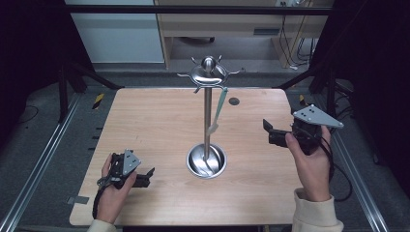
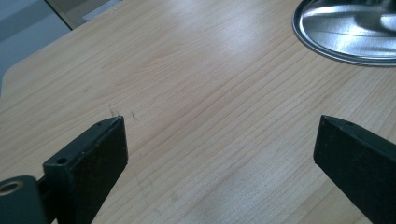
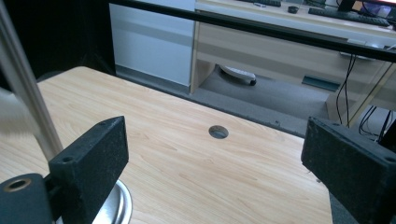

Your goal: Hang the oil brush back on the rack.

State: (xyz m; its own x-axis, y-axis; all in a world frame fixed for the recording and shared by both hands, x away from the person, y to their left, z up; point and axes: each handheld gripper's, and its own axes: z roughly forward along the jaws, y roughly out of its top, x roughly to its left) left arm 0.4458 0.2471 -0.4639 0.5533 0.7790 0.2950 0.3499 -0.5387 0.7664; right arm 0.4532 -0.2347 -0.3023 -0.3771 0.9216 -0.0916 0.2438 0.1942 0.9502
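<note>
Left gripper (image 1: pixel 145 176) rests low on the table (image 1: pixel 154 125), right gripper (image 1: pixel 270 131) raised, both jaws apart.

Table (image 1: pixel 145 125): pale wood-grain top, smooth with a soft satin sheen, fine straight grain lines visible in the left gripper view. Rack stand (image 1: pixel 207 116): polished metal pole, mirror-bright; its round dished base (image 1: pixel 207 161) and domed top (image 1: pixel 208 72) are glossy metal that reflects the light. Utensil (image 1: pixel 217 112) hanging from the top: pale, matt, plastic-looking blade. Left gripper (image 1: pixel 147 176) and right gripper (image 1: pixel 267 129): black jaws, matt and finely grainy, like hard plastic or rubber. Plate (image 1: pixel 316 116) on the right gripper: flat grey metal, dull finish. Sleeve (image 1: pixel 316 212): cream knitted cloth, soft and matt.
</note>
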